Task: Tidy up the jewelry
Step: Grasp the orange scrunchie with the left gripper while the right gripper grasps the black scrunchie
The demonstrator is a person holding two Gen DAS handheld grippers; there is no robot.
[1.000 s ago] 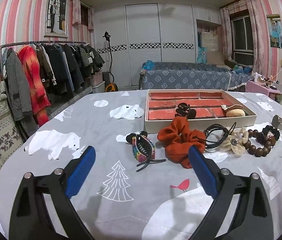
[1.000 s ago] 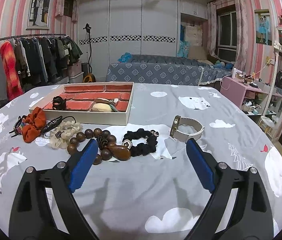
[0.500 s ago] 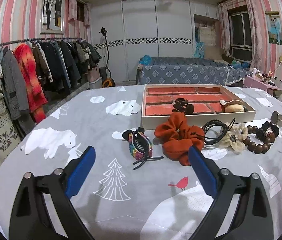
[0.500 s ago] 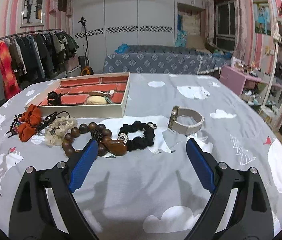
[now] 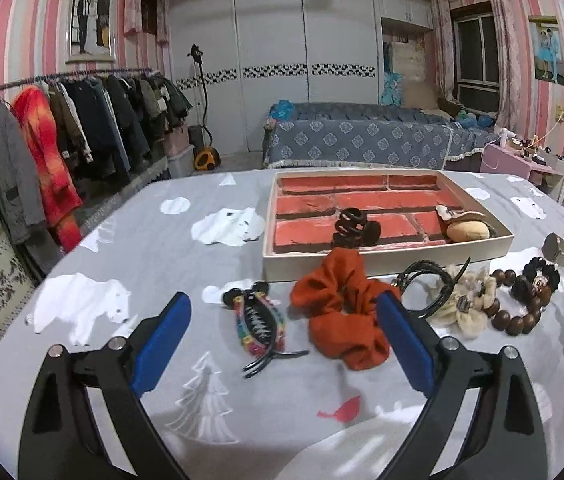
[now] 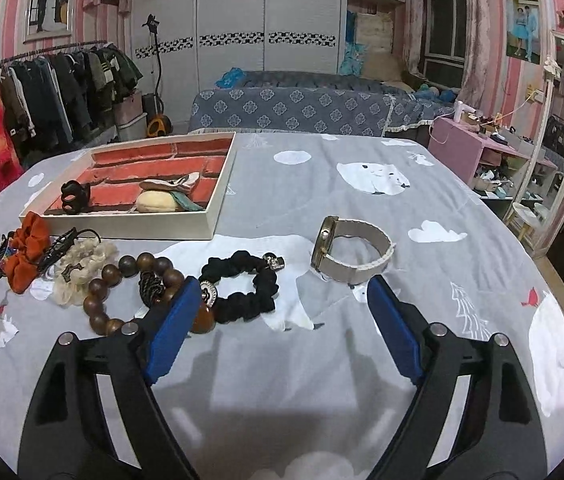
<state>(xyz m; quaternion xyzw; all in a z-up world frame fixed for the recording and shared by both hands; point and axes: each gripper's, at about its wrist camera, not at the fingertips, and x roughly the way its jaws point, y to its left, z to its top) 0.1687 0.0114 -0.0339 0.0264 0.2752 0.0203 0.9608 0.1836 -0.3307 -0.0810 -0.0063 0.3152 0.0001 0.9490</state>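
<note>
Two grippers have advanced toward the row of accessories on the bed over the last second, so each item sits larger in its view than before; nothing has been lifted yet. Left gripper (image 5: 283,344) stands spread and empty, with the multicoloured claw clip (image 5: 260,326) lying between its fingers but untouched. Right gripper (image 6: 278,326) is wide but closing slightly, empty, with the black scrunchie (image 6: 242,288) ahead between its fingers. Judgement: both hands are lining up first picks, and sorting has barely begun.

Tray (image 5: 477,251), cream-walled with a red brick-pattern floor, sits mid-bed toward the far edge. It already contains a dark claw clip (image 5: 351,229) against its near wall and a tan padded hair piece (image 5: 467,230) in its near right corner.

Outside the tray, along its near wall, lie the orange scrunchie (image 5: 341,316), black hair ties (image 5: 427,280), cream fabric scrunchie (image 5: 467,308) and wooden bead bracelet (image 6: 122,292), several overlapping. Watch (image 6: 351,250), with a pale strap, stands on edge apart from the rest, toward the right edge of the bed.
</note>
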